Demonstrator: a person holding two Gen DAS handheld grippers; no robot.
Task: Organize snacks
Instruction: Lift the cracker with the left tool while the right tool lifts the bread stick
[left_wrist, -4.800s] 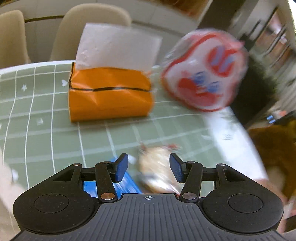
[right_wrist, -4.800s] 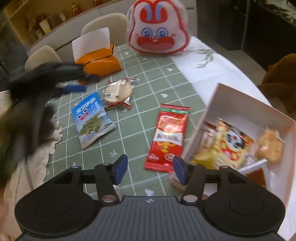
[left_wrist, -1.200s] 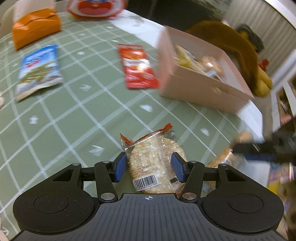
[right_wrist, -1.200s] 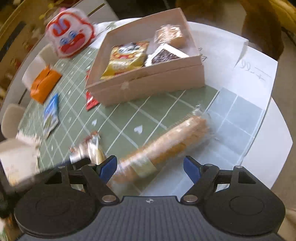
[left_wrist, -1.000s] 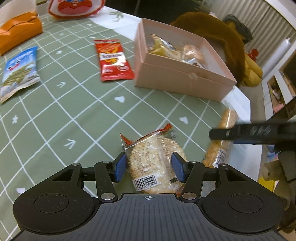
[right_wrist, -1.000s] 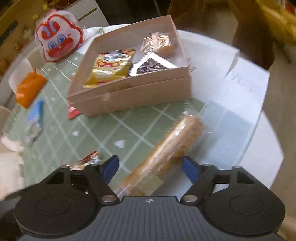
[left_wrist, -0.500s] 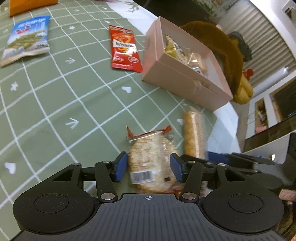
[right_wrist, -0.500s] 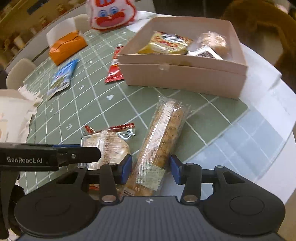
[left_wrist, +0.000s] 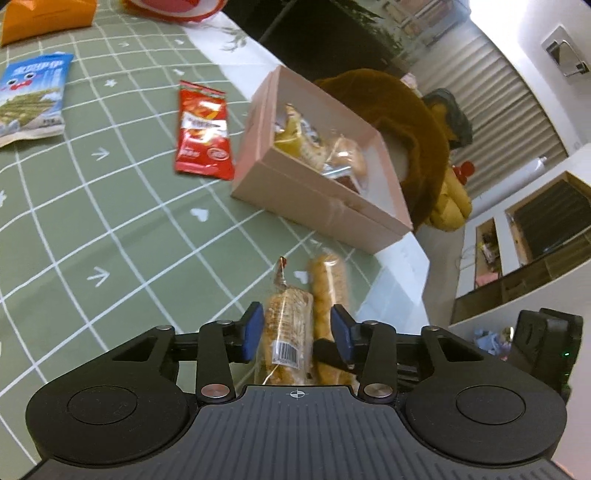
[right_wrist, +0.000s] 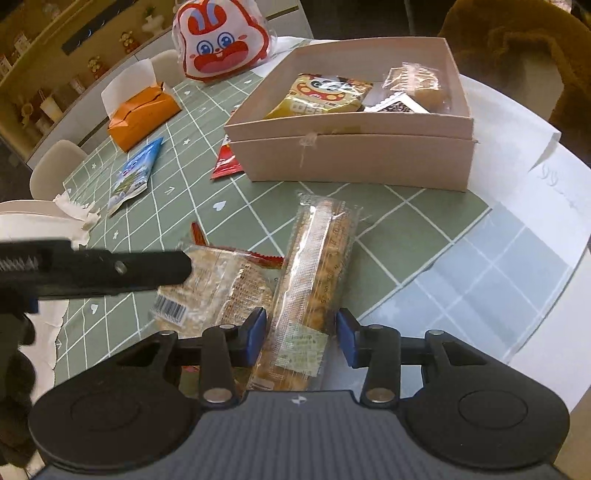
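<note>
My left gripper (left_wrist: 297, 332) is shut on a round rice cracker pack (left_wrist: 286, 332), held on edge above the green checked cloth; the pack also shows in the right wrist view (right_wrist: 221, 288). My right gripper (right_wrist: 298, 332) is shut on a long biscuit pack (right_wrist: 314, 280), right beside the cracker pack; it shows in the left wrist view too (left_wrist: 327, 291). The pink box (right_wrist: 354, 155) ahead holds a yellow panda bag (right_wrist: 321, 98) and other wrapped snacks. A red snack packet (left_wrist: 201, 133) and a blue seaweed packet (left_wrist: 31, 96) lie on the cloth.
An orange tissue box (right_wrist: 142, 112) and a rabbit-face bag (right_wrist: 221, 40) stand at the far side. White paper (right_wrist: 517, 206) covers the table's right edge. A brown plush toy (left_wrist: 406, 122) sits behind the box. Chairs (right_wrist: 55, 166) stand beyond the table.
Both grippers came together over the near edge. The cracker pack has turned on edge in my left gripper. My right gripper has closed on the long biscuit pack.
</note>
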